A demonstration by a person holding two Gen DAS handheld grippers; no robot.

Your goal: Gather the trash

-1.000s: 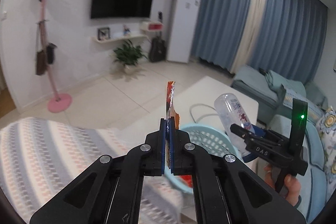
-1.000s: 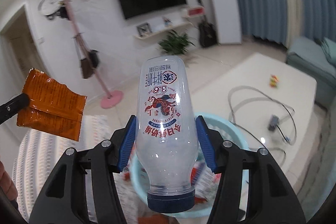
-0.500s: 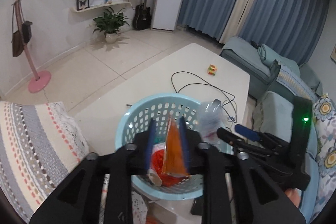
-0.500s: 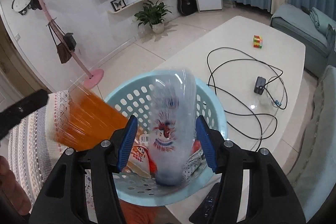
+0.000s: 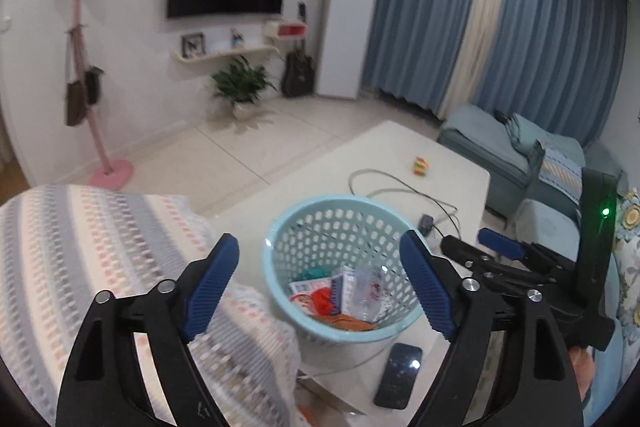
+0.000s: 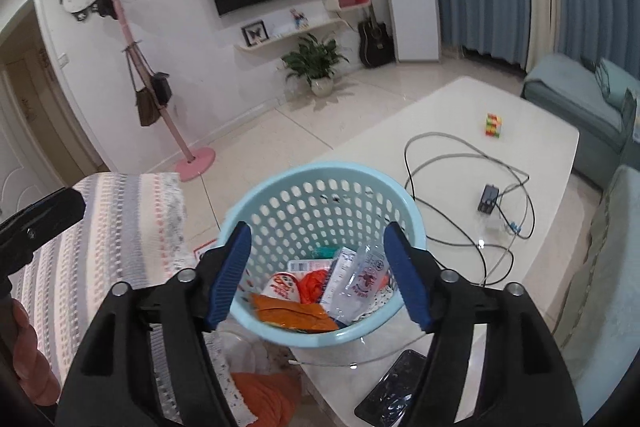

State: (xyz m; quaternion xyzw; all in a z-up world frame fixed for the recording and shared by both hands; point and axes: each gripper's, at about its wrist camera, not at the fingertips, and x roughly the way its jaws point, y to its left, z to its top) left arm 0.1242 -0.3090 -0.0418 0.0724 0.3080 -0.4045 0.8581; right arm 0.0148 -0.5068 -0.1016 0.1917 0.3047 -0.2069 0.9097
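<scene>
A light blue perforated basket (image 5: 340, 215) (image 6: 320, 183) stands on the near end of the white table. Inside lie a clear plastic bottle (image 5: 368, 293) (image 6: 360, 283), an orange wrapper (image 6: 292, 313) (image 5: 352, 323) and several other wrappers. My left gripper (image 5: 324, 287) is open and empty, above and just in front of the basket. My right gripper (image 6: 318, 275) is open and empty over the basket; it also shows in the left wrist view (image 5: 480, 251) at the right.
A black phone (image 5: 398, 375) (image 6: 394, 393) lies on the white table (image 6: 540, 143) in front of the basket. A cable with a small adapter (image 6: 488, 199) and a colourful cube (image 6: 494, 125) lie farther back. A striped cloth (image 5: 100, 251) covers the seat at left. A sofa (image 5: 520, 155) stands at right.
Both grippers opened. The orange wrapper left my left gripper and the bottle left my right gripper; both now lie in the basket. Both grippers have pulled back upward.
</scene>
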